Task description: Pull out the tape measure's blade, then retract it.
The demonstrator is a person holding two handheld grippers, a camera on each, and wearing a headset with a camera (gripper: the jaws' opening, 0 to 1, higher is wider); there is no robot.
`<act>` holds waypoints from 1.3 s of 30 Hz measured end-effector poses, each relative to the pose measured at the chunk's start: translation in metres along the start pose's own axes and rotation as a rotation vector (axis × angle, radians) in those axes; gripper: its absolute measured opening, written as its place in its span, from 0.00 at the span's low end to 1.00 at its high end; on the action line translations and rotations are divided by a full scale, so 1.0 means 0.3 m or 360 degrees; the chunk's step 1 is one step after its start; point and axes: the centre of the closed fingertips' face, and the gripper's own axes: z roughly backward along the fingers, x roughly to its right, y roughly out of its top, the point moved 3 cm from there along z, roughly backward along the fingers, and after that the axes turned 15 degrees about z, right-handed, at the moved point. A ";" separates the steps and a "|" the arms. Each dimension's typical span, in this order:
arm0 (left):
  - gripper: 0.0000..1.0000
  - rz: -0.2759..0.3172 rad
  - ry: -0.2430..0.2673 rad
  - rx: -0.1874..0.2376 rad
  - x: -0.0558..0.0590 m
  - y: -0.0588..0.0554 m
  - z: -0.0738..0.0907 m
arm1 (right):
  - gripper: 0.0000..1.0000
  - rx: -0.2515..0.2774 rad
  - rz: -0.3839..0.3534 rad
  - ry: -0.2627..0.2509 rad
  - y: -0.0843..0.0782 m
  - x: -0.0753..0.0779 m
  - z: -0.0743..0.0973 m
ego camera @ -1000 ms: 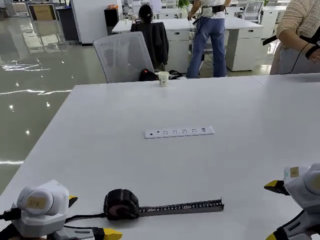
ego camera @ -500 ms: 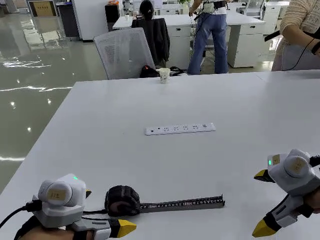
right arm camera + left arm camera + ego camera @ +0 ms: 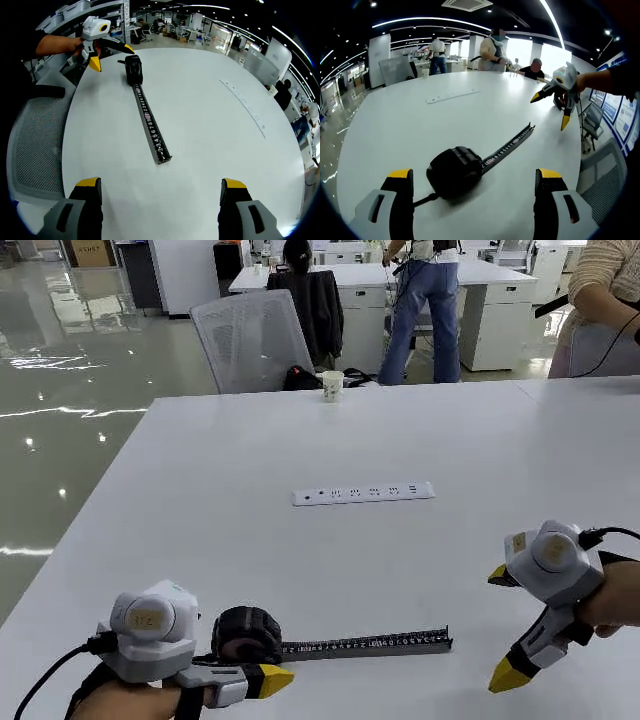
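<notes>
Left gripper (image 3: pixel 474 174) is held low over the near edge of the white counter (image 3: pixel 300 560), with its jaws spread wide and nothing clasped between them. The black case of the tape measure (image 3: pixel 246 633) is seen lying on the counter just ahead of those jaws, in line with the gap between them, and no contact with either yellow tip can be made out. A thin black strap (image 3: pixel 422 200) is seen trailing from the case toward the gripper.

The blade (image 3: pixel 365 645) is drawn out of the case and laid flat on the counter, running toward the right side; its printed numbers can be read in the right gripper view. Its free end is seen to rest on the surface, with nothing gripping it.

The right gripper (image 3: pixel 503 626) is held above the counter to the right of the blade's end and well apart from it. Its jaws are likewise spread wide and hold nothing, and in the right gripper view they are pointed along the blade toward the case.

Farther back on the counter a white power strip (image 3: pixel 363 494) is laid, and a paper cup (image 3: pixel 332 385) is stood near the far edge. A mesh chair (image 3: pixel 252 340) is placed beyond that edge.
</notes>
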 end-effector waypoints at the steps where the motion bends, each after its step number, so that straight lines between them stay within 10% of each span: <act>1: 0.99 -0.0014 0.0020 0.0015 -0.006 0.005 -0.009 | 0.99 -0.0003 -0.0001 0.0003 0.002 0.006 -0.007; 19: 0.99 0.0127 0.0178 0.0113 -0.029 0.028 -0.101 | 0.95 -0.0028 0.0120 0.0100 0.047 0.044 -0.098; 39: 0.99 0.0183 0.0333 0.0322 -0.034 0.012 -0.133 | 0.69 -0.0066 0.0303 0.0197 0.048 0.059 -0.158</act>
